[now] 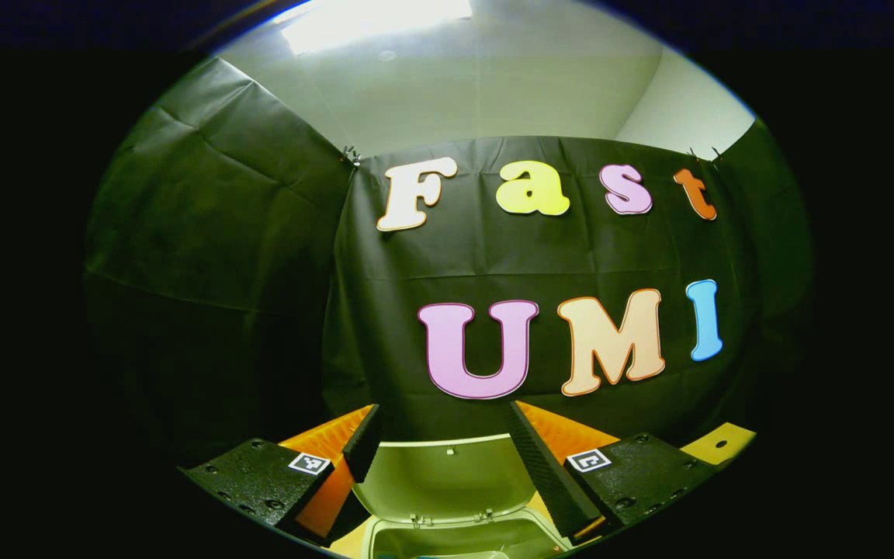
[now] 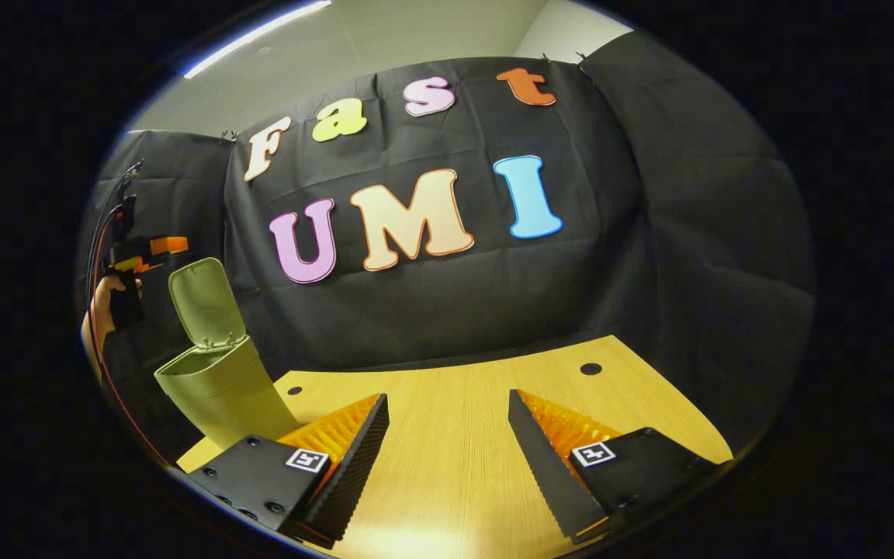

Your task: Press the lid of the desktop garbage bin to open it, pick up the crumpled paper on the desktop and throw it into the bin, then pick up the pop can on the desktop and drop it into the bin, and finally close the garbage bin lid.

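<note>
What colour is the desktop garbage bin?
Pale green plastic desktop garbage bin, lid raised; clearest in the right gripper view.

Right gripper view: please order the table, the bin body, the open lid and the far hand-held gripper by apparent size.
1. Table
2. Bin body
3. Open lid
4. Left hand-held gripper, smallest; it may only look so because of its distance from the camera.
</note>
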{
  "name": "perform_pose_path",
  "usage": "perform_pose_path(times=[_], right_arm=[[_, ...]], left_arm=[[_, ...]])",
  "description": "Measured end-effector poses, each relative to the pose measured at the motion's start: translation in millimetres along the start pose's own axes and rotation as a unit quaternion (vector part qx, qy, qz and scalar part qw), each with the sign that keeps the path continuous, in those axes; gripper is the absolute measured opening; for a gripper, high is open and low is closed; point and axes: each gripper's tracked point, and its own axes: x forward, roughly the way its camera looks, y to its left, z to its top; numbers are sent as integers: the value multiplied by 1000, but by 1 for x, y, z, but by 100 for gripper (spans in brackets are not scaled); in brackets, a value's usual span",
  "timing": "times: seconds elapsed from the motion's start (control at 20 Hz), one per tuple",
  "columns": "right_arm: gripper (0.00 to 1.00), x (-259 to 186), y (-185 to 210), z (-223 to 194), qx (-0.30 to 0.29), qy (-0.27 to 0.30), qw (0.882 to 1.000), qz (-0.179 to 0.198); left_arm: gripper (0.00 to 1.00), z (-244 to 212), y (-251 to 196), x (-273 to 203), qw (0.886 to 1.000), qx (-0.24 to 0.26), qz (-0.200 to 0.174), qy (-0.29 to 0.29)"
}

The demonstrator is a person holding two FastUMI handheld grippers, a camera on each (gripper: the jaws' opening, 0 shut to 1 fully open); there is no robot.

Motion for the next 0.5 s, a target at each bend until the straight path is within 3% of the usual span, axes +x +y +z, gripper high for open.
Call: perform_pose_path(times=[0.25, 0.5], right_arm=[[97, -6, -5, -3, 2, -1, 1000, -13], [97, -6, -7, -3, 1, 0, 1000, -15]], left_arm=[[97, -34, 0, 37, 997, 27, -11, 70], [94, -31, -10, 28, 997, 9, -26, 73]])
